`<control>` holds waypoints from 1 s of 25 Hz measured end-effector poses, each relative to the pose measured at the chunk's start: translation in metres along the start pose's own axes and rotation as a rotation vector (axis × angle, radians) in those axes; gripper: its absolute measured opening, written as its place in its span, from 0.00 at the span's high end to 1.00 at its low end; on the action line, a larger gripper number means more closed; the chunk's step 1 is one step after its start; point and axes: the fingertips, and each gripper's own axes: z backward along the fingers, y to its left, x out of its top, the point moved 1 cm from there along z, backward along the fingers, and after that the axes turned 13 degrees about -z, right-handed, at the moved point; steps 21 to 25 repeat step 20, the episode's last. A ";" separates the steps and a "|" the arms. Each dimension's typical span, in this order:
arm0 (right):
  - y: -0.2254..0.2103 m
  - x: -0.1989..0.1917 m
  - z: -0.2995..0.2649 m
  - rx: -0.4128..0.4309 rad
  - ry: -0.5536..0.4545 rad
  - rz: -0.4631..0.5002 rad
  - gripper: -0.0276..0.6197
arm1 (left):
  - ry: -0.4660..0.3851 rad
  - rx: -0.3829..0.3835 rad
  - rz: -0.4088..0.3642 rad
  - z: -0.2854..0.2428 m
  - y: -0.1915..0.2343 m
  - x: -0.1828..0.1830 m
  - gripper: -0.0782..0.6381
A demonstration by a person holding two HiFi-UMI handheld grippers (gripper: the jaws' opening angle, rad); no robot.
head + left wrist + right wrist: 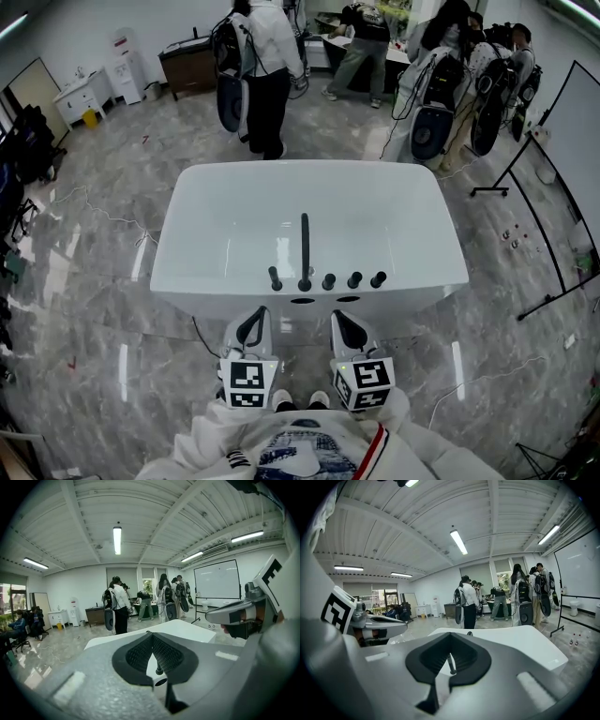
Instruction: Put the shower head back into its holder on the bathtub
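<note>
The white bathtub (234,202) stands in front of me, with a row of black fittings on its near rim. A long slim black shower head (305,246) reaches from that row out over the basin. Short black knobs (354,279) stand beside it, and a black post (275,278) is at the left end. My left gripper (254,317) and right gripper (343,319) hover side by side just short of the rim, both shut and empty. Past the shut left jaws (152,635) I see a black knob (159,670). Past the shut right jaws (450,634) a thin black rod (451,663) shows.
Two dark oval holes (302,301) sit in the tub's near face. Several people with backpack rigs (267,75) stand beyond the tub. A black stand and whiteboard (553,187) are at the right. Cables (94,211) trail over the marble floor at the left.
</note>
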 end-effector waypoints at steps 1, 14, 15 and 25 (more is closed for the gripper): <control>-0.001 -0.002 0.001 0.001 0.003 0.000 0.95 | 0.003 -0.001 0.003 0.001 -0.002 -0.001 0.89; -0.008 -0.009 0.004 0.006 0.016 -0.005 0.95 | 0.021 0.000 0.013 -0.002 -0.011 -0.008 0.89; -0.008 -0.008 0.004 0.007 0.015 -0.003 0.95 | 0.020 -0.001 0.013 -0.002 -0.011 -0.007 0.89; -0.008 -0.006 0.005 0.006 0.014 -0.003 0.95 | 0.017 -0.011 0.013 -0.001 -0.013 -0.004 0.89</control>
